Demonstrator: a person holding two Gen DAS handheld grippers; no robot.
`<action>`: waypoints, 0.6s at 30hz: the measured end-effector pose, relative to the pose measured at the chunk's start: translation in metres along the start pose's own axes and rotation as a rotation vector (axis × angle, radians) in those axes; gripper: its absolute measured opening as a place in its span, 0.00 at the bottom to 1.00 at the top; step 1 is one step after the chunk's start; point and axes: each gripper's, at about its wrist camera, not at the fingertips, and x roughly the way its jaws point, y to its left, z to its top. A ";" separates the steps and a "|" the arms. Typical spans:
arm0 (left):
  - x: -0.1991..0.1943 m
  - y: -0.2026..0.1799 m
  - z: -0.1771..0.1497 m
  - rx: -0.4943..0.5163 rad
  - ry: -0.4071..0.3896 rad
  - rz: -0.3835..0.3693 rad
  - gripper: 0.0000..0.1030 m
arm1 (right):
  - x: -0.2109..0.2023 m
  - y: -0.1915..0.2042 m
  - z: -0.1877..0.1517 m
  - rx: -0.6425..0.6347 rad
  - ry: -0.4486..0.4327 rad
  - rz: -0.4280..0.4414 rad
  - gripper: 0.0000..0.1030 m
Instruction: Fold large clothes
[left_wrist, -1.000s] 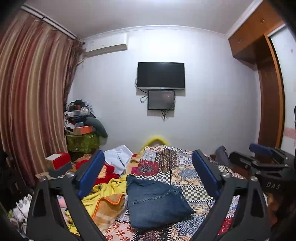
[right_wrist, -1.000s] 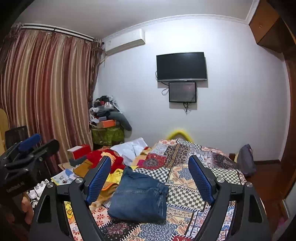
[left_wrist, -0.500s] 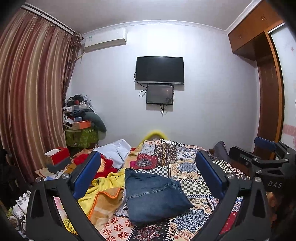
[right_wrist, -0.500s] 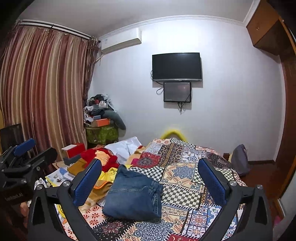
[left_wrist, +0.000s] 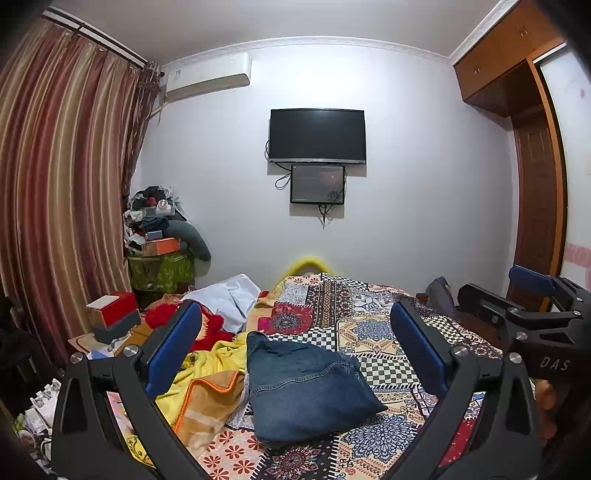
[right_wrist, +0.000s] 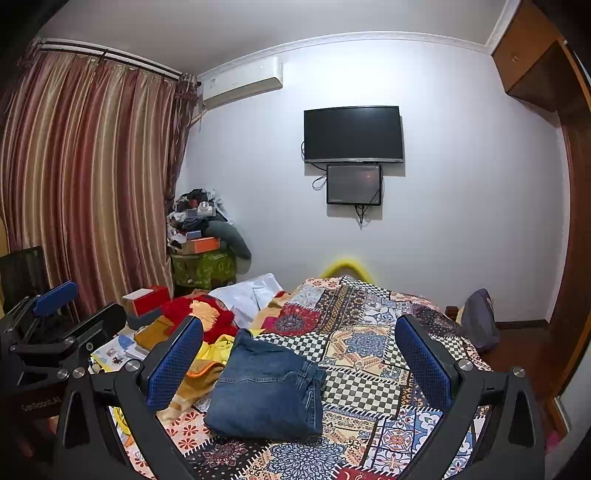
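bed (left_wrist: 373, 332) w/ a patchwork cover fills the lower half of both views, far end at the white wall. on its left side lies a heap of loose clothes (left_wrist: 218, 373): yellow + orange cloth in front, red behind, a white piece furthest back. just right of that heap, touching its yellow edge, sits the pair of jeans (left_wrist: 303, 384), already doubled into a thick squarish bundle w/ a seam + pocket showing in the right wrist view (right_wrist: 269, 387). denim looks heavy + stiff for cloth; prob holds a crease well but the stacked layers will likely slide off each other if pinched by one layer only. not slippery, not fragile. best hold imo: the thick seamed edge or waistband corner, one tong per corner, biting thru all layers. the yellow/orange stuff looks softer + lighter, prob flops and needs spreading flat first. left gripper (left_wrist: 295, 358) is spread wide, blue pads well apart, nothing between them, hanging above the bed short of the jeans. right gripper (right_wrist: 299, 365) same: wide open, empty, clear of the cloth. each tong also shows at the edge of the other's view.
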 end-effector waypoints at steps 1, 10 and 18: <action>0.000 0.001 0.000 -0.001 -0.001 -0.002 1.00 | 0.000 -0.001 0.000 0.002 0.000 0.000 1.00; -0.002 0.003 0.001 -0.004 -0.014 -0.004 1.00 | -0.001 -0.006 0.000 0.027 -0.001 -0.003 1.00; -0.003 0.005 0.000 -0.007 -0.017 -0.006 1.00 | 0.000 -0.009 0.000 0.035 0.007 -0.001 1.00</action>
